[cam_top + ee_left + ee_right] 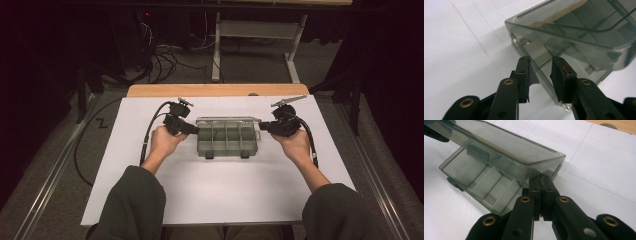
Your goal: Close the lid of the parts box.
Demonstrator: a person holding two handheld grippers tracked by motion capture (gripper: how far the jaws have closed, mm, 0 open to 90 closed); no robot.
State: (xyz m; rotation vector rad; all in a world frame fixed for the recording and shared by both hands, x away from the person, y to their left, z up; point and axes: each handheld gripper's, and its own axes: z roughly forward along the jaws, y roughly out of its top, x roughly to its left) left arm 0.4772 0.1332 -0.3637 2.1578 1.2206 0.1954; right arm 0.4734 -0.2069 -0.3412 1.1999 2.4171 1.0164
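One smoky clear box (226,140) sits near the middle of the white board (150,200), its long side running from 9 o'clock to 3 o'clock in the high view. Its tray is split by dividers into several compartments; no contents can be made out in them. The lid (227,120) is hinged along the 12 o'clock edge and stands partly raised, tilted over the tray. Two latch tabs project from the 6 o'clock edge of the tray.

The left gripper (192,129) meets the box at its 9 o'clock end. In the left gripper view, the left gripper (541,72) straddles the end wall of the box (564,50), one jaw on each side of the wall. A gap shows between the pads and the wall, so the jaws are released, not clamping.

The right gripper (264,126) meets the box at its 3 o'clock end. In the right gripper view, the right gripper (541,178) has its jaws clenched together, tips at the corner of the box (499,170) just under the lid's edge. Whether any plastic is pinched between them cannot be told.

A hand (162,141) holds the left gripper and another hand (296,145) holds the right. Beyond the board, at 12 o'clock, a wooden table edge (215,90) shows.
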